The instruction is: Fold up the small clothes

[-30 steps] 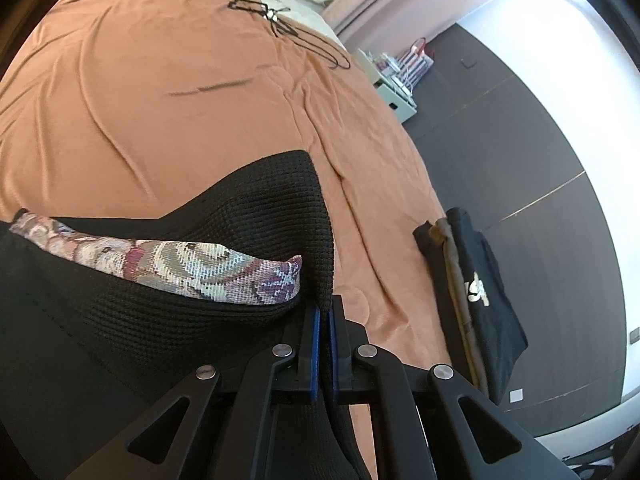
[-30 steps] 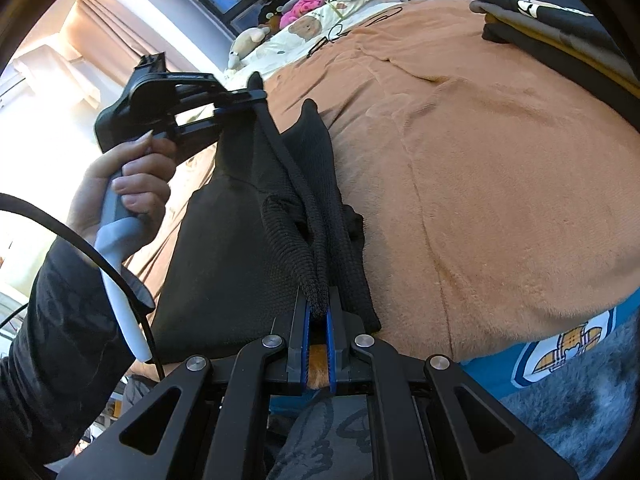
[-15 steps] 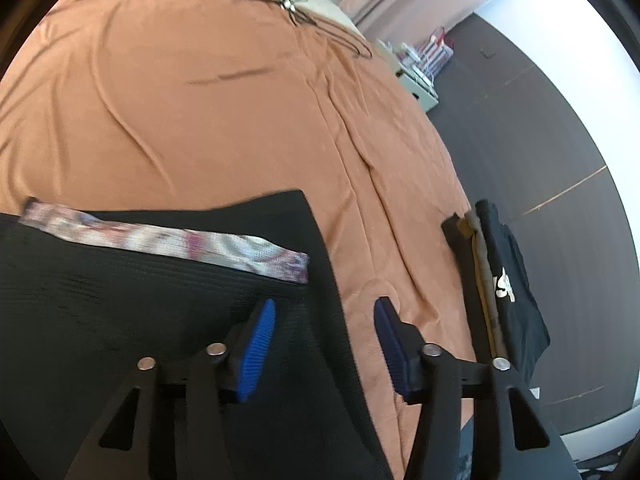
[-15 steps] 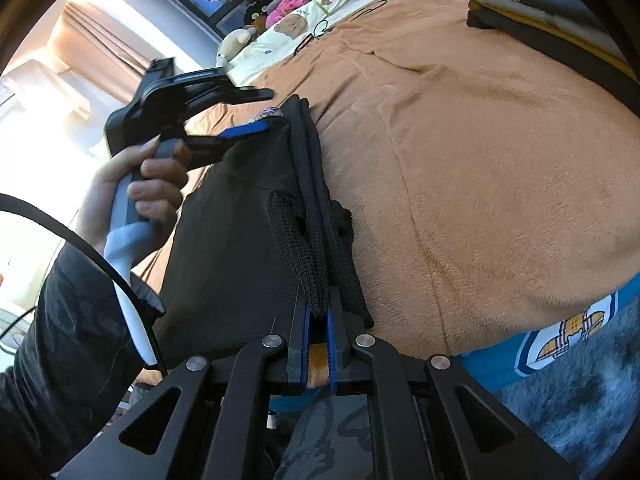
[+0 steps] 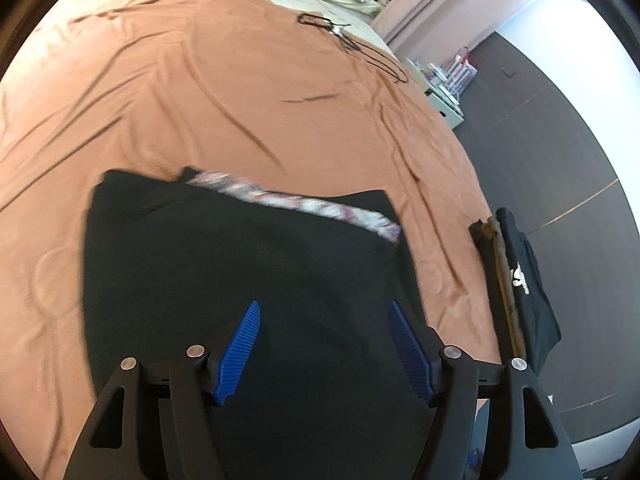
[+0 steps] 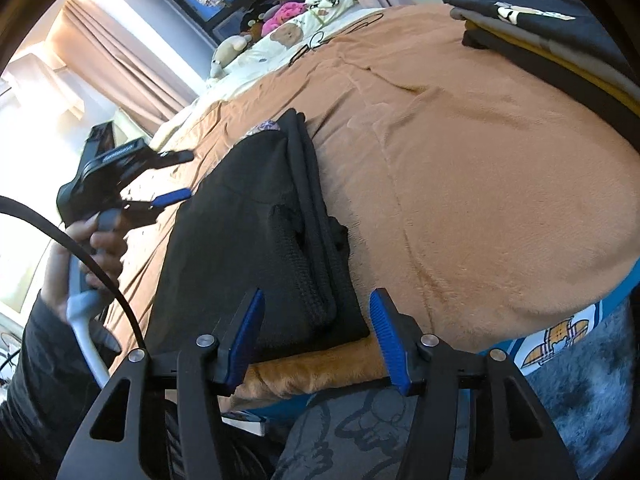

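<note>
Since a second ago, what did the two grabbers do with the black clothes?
Both let go. The left gripper dropped its corner first and pulled back; the right gripper released its edge, and both sets of jaws are opening with nothing pinched. The black garment fell flat, folded on the orange blanket. The folded stack at the bed's edge and the hangers stayed put.

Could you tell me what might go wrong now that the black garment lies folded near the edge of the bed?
1. The black garment lies close to the bed edge, so a nudge could drag it off.
2. The right gripper is opening with the folded corner between its pads; pulling back could catch the knit and undo the fold.
3. The patterned waistband sticks out, so the fold may be uneven.
</note>
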Tool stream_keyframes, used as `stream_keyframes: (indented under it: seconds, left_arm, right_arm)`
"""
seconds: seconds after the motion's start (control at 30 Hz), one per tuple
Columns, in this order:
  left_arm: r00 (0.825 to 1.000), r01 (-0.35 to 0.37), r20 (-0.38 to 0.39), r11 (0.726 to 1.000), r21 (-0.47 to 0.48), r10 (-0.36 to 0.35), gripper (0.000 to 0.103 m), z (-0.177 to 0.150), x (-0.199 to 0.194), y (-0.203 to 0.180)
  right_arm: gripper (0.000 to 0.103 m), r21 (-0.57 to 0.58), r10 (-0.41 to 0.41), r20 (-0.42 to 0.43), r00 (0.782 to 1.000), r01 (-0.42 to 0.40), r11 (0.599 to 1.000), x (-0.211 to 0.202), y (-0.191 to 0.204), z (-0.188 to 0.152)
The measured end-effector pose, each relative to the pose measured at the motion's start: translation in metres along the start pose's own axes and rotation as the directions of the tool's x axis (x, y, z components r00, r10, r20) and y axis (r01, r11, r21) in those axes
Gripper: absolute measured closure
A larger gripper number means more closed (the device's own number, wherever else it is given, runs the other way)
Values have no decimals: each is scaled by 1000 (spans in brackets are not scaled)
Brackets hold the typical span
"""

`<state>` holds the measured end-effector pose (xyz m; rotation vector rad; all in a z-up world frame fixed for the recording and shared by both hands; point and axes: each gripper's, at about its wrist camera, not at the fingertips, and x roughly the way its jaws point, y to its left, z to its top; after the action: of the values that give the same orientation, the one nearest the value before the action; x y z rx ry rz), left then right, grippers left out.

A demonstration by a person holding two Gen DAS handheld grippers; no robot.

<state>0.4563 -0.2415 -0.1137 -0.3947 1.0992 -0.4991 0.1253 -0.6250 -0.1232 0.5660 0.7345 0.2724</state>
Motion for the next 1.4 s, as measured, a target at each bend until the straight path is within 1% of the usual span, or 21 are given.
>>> stream_keyframes:
  seconds: [0.33,0.57,0.67,0.7,0.8,1.0,1.07,1.1,1.13,1.2,1.27,1.3,1.37,1.4]
  left_arm:
    - [998,-62,10,997,-49,62,34,-34,-46,50]
    - [998,-68,-13,993,-100,67,35,-72,-60,82]
    - [998,-52,-32,990,-130,48,35,-89,-61,93]
    - [999,-45,-35,990,-136,41,36,-94,-61,96]
    - [999,-25,-37,988,-155,19,37,-109,-63,100]
    - [998,39,-43,980,-194,-48,51,-137,-64,101]
    - [998,41,-44,978,-206,-51,54,-144,-64,101]
    - [997,45,-45,975,-216,-56,56,-148,-64,102]
    - [997,52,-45,972,-227,-63,57,-151,-64,103]
    - [995,81,-40,960,-268,-96,58,-159,-65,107]
    - [993,102,-26,950,-294,-115,59,-165,-67,109]
    - [994,99,-21,950,-295,-110,63,-167,-68,109]
    - [993,101,-20,948,-302,-112,65,-171,-67,109]
    - [992,115,-15,942,-314,-126,66,-173,-67,110]
  right_arm:
    - [50,-22,-10,-55,998,9,1000,20,3,13]
    - [50,-36,-12,-55,998,10,999,25,7,17]
    - [51,-35,-13,-55,998,11,999,25,9,14]
    - [54,-34,-12,-57,998,10,999,27,9,15]
    - [55,-44,-21,-59,998,18,999,29,11,13]
    - [55,-41,-29,-70,997,26,999,31,10,14]
    - [55,-47,-32,-73,997,29,998,31,11,13]
    - [56,-50,-33,-72,997,29,998,30,11,13]
    - [60,-52,-34,-73,997,31,998,30,12,13]
    - [62,-49,-37,-76,996,33,998,31,11,14]
    - [63,-38,-30,-76,997,27,999,32,9,15]
    - [63,-32,-28,-77,997,25,999,32,8,15]
    - [63,-33,-33,-80,996,30,999,34,9,17]
    - [63,-37,-36,-81,996,34,999,35,10,17]
